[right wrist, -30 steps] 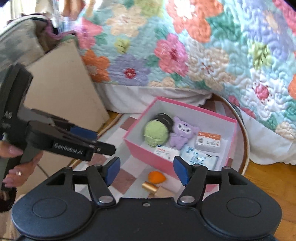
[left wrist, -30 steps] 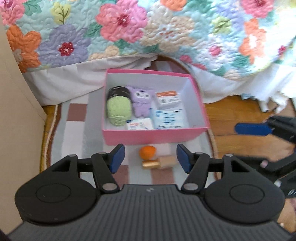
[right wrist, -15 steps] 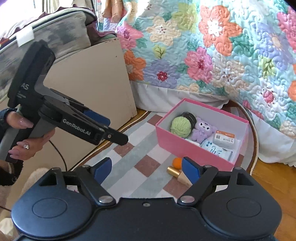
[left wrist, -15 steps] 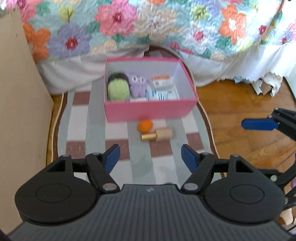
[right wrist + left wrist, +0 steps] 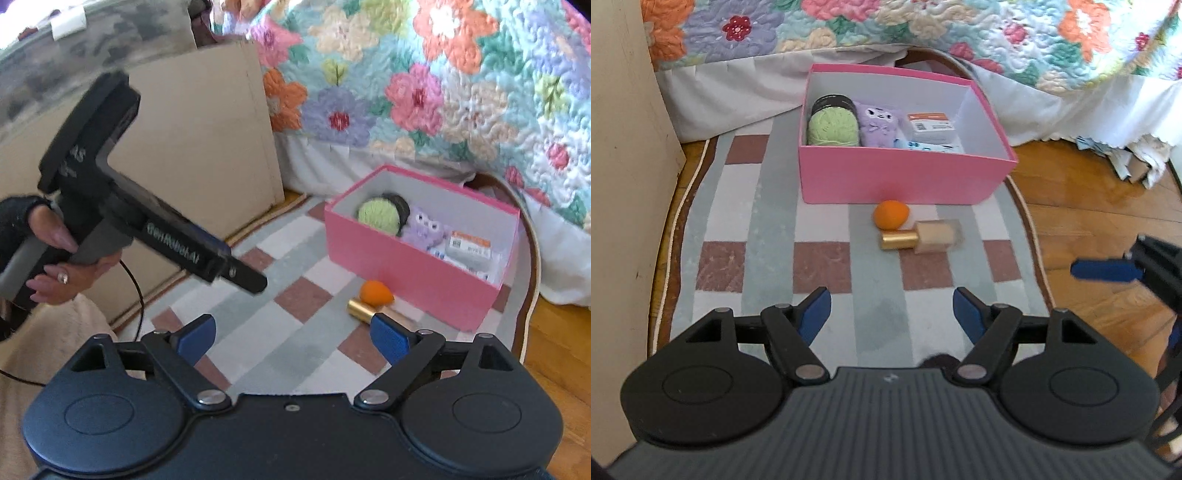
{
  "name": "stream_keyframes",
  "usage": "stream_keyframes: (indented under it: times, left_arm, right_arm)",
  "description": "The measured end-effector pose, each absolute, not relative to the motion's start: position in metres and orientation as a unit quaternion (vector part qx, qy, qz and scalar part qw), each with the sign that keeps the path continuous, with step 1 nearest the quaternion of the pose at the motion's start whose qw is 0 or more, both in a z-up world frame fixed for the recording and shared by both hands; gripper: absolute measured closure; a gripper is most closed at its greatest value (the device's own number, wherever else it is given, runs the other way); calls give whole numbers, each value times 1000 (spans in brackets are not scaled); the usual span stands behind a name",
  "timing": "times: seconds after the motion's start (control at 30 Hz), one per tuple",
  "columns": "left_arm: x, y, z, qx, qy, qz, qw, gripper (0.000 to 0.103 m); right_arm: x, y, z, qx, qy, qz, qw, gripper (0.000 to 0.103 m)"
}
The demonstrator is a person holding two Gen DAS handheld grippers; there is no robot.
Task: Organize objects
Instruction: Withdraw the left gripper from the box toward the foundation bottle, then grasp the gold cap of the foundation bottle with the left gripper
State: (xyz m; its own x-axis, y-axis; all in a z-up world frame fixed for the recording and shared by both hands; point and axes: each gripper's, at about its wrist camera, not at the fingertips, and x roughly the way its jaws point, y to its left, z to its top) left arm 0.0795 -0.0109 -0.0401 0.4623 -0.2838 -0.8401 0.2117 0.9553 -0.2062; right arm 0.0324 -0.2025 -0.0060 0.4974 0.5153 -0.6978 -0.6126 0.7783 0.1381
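Both grippers hang over the checkered rug point(image 5: 775, 206), nothing between their fingers: left gripper point(image 5: 891, 314) spread, right gripper point(image 5: 293, 334) just widened more. Further out, orange ball point(image 5: 891, 214) touches the gold-capped bottle point(image 5: 919, 236), just beside the pink box point(image 5: 905, 177).

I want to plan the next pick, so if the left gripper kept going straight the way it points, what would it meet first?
Probably bare rug. The left gripper, its jaws just opened and empty, aims down at the striped rug short of the gold-capped bottle and orange ball. Depth is uncertain.
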Motion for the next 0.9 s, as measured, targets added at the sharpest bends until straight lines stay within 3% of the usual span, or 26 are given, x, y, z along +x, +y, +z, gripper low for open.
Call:
stream_keyframes:
  times: [0.13, 0.37, 0.53, 0.73, 0.9]
  left_arm:
    - [95, -13, -58, -41, 487, -132, 862, 28]
    - [128, -19, -90, -79, 485, -149, 858, 28]
    - [148, -34, -109, -36, 489, -104, 865, 30]
    - [174, -48, -135, -23, 497, -118, 859, 31]
    - [183, -48, -160, -85, 500, -146, 850, 31]
  right_arm:
    - [40, -192, -33, -108, 385, 306, 864, 10]
    - [62, -193, -96, -94, 381, 238, 888, 10]
    - [77, -201, -131, -89, 408, 211, 884, 16]
    - [88, -209, -150, -84, 420, 204, 880, 16]
    - [104, -206, -159, -90, 421, 203, 879, 16]
